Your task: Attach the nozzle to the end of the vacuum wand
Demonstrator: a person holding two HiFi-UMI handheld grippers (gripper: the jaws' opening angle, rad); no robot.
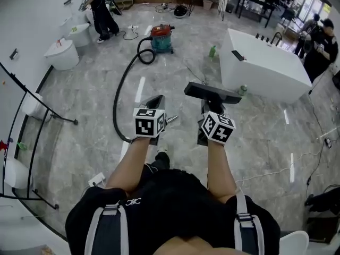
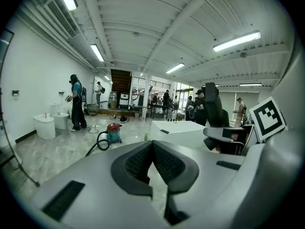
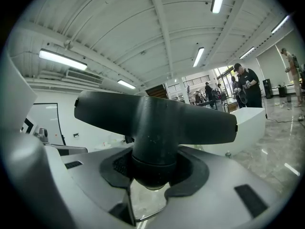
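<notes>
The black T-shaped floor nozzle is held up in front of me, its round neck clamped between the jaws of my right gripper, which is shut on it. My left gripper is level with it on the left, a short way apart, with its jaws shut and nothing between the pads. A short silver tube end pokes out beside the left gripper; what holds it is hidden. The black hose runs from the red and teal vacuum to beneath my left arm.
A white tub-like unit stands on the marble floor to the right, a green bottle near it. White toilets and a black rail frame line the left wall. People stand at the back and far right.
</notes>
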